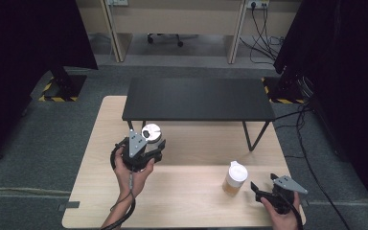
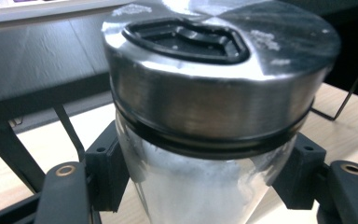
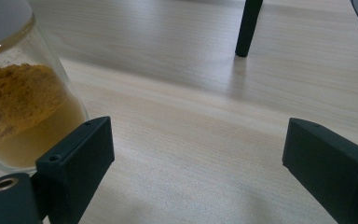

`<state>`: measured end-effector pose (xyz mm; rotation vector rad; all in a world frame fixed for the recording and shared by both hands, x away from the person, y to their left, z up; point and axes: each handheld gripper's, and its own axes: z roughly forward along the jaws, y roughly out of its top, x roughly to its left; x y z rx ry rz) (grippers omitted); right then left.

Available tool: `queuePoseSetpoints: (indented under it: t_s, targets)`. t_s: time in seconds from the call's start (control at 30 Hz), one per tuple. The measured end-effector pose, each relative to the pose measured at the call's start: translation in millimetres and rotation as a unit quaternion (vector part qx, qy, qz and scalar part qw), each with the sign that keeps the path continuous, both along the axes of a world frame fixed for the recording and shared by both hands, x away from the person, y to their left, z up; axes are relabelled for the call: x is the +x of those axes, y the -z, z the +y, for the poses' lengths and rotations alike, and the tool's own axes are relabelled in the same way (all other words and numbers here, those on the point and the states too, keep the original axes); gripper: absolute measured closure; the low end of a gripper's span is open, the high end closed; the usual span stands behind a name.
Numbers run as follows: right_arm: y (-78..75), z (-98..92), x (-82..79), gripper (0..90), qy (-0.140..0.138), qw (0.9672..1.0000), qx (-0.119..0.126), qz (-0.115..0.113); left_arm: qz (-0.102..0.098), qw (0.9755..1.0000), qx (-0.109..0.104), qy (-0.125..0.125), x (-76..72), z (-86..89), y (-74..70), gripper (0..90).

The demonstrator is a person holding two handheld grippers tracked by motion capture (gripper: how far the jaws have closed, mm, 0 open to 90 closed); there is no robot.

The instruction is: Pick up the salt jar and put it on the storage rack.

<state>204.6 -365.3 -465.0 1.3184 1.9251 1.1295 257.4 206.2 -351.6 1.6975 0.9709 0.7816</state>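
Grey carpet and dark curtains ring a pale wooden table (image 1: 191,191) that carries a low black shelf (image 1: 197,98) along its far edge. Near the table's left side, just in front of the shelf, the left gripper (image 1: 146,152) has its jaws clamped on the glass body of a jar (image 2: 214,140) with a brushed metal lid; the left gripper view shows both pads pressed to the glass under the lid's rim, and white powder clings inside. The jar looks lifted clear of the wood. Toward the right near corner stands a second jar (image 1: 234,178), filled with yellow-orange powder and capped in white. The right gripper (image 1: 263,191) rests just right of it with jaws wide apart and nothing between them.

The carry of the metal-lidded jar seems to be the step in hand, probably up onto the shelf. Next it must clear the shelf's front edge, stay upright, and be set down flat before the jaws let go.
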Motion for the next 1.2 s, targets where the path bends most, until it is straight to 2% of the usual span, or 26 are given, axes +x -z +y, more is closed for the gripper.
queuePoseSetpoints:
  t_s: [0.13,0.43,0.67,0.83,1.2]
  targets:
    - [0.1,-0.1,-0.1,9.1,0.000,1.0000,0.000,0.000,-0.002,0.9999,0.010,0.001,2.6,-1.8,-10.3,31.3]
    - [0.1,-0.4,0.1,9.1,-0.001,1.0000,0.001,0.000,-0.002,0.9999,0.012,-0.002,8.5,-3.0,-22.4,31.3]
    - [0.2,-0.1,-0.2,9.1,-0.001,1.0000,-0.001,-0.001,-0.007,0.9999,0.013,-0.008,14.6,-0.9,-40.5,31.3]
    - [0.1,-0.2,-0.1,9.1,-0.001,1.0000,0.000,-0.001,-0.006,0.9998,0.013,-0.012,21.5,0.8,-51.8,31.3]
    - [0.1,-0.4,-0.2,9.1,-0.001,1.0000,0.001,-0.001,0.000,0.9996,0.011,-0.028,40.5,-0.9,-66.9,31.3]
